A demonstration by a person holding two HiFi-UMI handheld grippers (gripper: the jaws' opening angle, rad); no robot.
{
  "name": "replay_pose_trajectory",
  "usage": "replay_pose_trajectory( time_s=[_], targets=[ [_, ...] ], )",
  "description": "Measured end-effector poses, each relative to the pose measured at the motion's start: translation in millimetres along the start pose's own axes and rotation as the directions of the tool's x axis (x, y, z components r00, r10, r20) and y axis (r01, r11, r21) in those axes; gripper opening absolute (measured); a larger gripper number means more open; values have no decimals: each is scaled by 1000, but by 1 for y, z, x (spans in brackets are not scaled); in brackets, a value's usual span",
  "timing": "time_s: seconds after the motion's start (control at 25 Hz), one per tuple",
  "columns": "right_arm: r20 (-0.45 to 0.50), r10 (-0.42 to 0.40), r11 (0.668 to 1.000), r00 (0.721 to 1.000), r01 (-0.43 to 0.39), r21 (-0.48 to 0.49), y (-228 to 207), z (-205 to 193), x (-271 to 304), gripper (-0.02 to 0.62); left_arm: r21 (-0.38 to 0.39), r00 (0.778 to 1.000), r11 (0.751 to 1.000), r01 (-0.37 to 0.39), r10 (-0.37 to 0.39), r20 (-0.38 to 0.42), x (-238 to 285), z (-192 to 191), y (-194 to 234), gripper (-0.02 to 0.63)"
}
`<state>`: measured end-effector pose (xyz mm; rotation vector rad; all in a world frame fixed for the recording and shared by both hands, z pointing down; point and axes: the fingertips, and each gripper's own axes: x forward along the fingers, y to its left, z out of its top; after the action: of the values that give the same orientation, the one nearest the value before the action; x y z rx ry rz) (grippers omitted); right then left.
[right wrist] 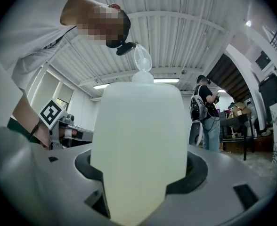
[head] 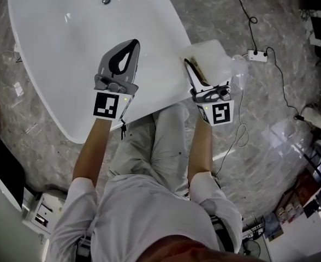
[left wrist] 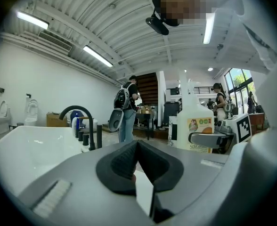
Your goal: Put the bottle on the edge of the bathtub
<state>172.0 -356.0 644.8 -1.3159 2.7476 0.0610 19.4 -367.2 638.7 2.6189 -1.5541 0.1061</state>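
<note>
Our right gripper (head: 200,73) clamps a translucent white plastic bottle (right wrist: 138,140) between wide-spread jaws. The left gripper (head: 132,47) has its jaws together, empty. Set on the glossy white bathtub (head: 57,42) rim (probably slippery), the bottle could topple.

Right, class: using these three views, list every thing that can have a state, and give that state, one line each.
bottle: upright, clamped by its sides, at the tub's edge; whether it rests there cannot be told.
right gripper: shut on the bottle.
left gripper: shut, nothing between its jaws, above the bathtub.
bathtub: no water visible in it.
tap: no water running.
</note>
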Motion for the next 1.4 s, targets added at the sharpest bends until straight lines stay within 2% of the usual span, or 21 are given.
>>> replay_pose_trajectory(
  time_s=[0.12,0.28,0.4,0.6,0.76,0.88,1.04,1.16,1.28,1.4],
  targets=[
    [-8,-8,1000,1000,8,-18,-1,-14,3,344,11,999,999,48,-48,1,-3,-9,0,0],
    [-19,-26,999,999,26,-23,-4,-28,12,344,9,999,999,44,-43,-25,1,-15,7,0],
    [-27,-35,999,999,34,-23,-5,-37,11,344,-26,997,997,79,-79,-17,2,-18,0,0],
    [-53,-60,998,997,59,-30,-1,-55,10,345,-35,992,992,121,-121,-25,-4,-23,-7,0],
    [-26,-76,996,997,75,-40,-2,-57,4,347,-29,989,990,135,-137,-57,-14,-23,-9,0],
    [-8,-88,995,996,87,-51,-2,-57,-1,350,20,991,993,114,-112,-77,-22,-23,-5,0],
    [-11,-98,994,995,97,-58,-3,-57,-2,353,164,994,984,75,-60,-94,-23,-36,0,0],
    [-37,-101,994,994,99,-48,-2,-61,-2,360,204,997,978,45,-31,-70,-17,-49,-1,0],
    [-75,-102,994,992,100,-36,-4,-65,-5,405,261,994,963,71,-47,-98,-6,-63,-10,0],
    [-108,-101,994,989,97,-39,-5,-62,-7,439,269,995,960,74,-52,-86,3,-61,-16,0]
  ],
)
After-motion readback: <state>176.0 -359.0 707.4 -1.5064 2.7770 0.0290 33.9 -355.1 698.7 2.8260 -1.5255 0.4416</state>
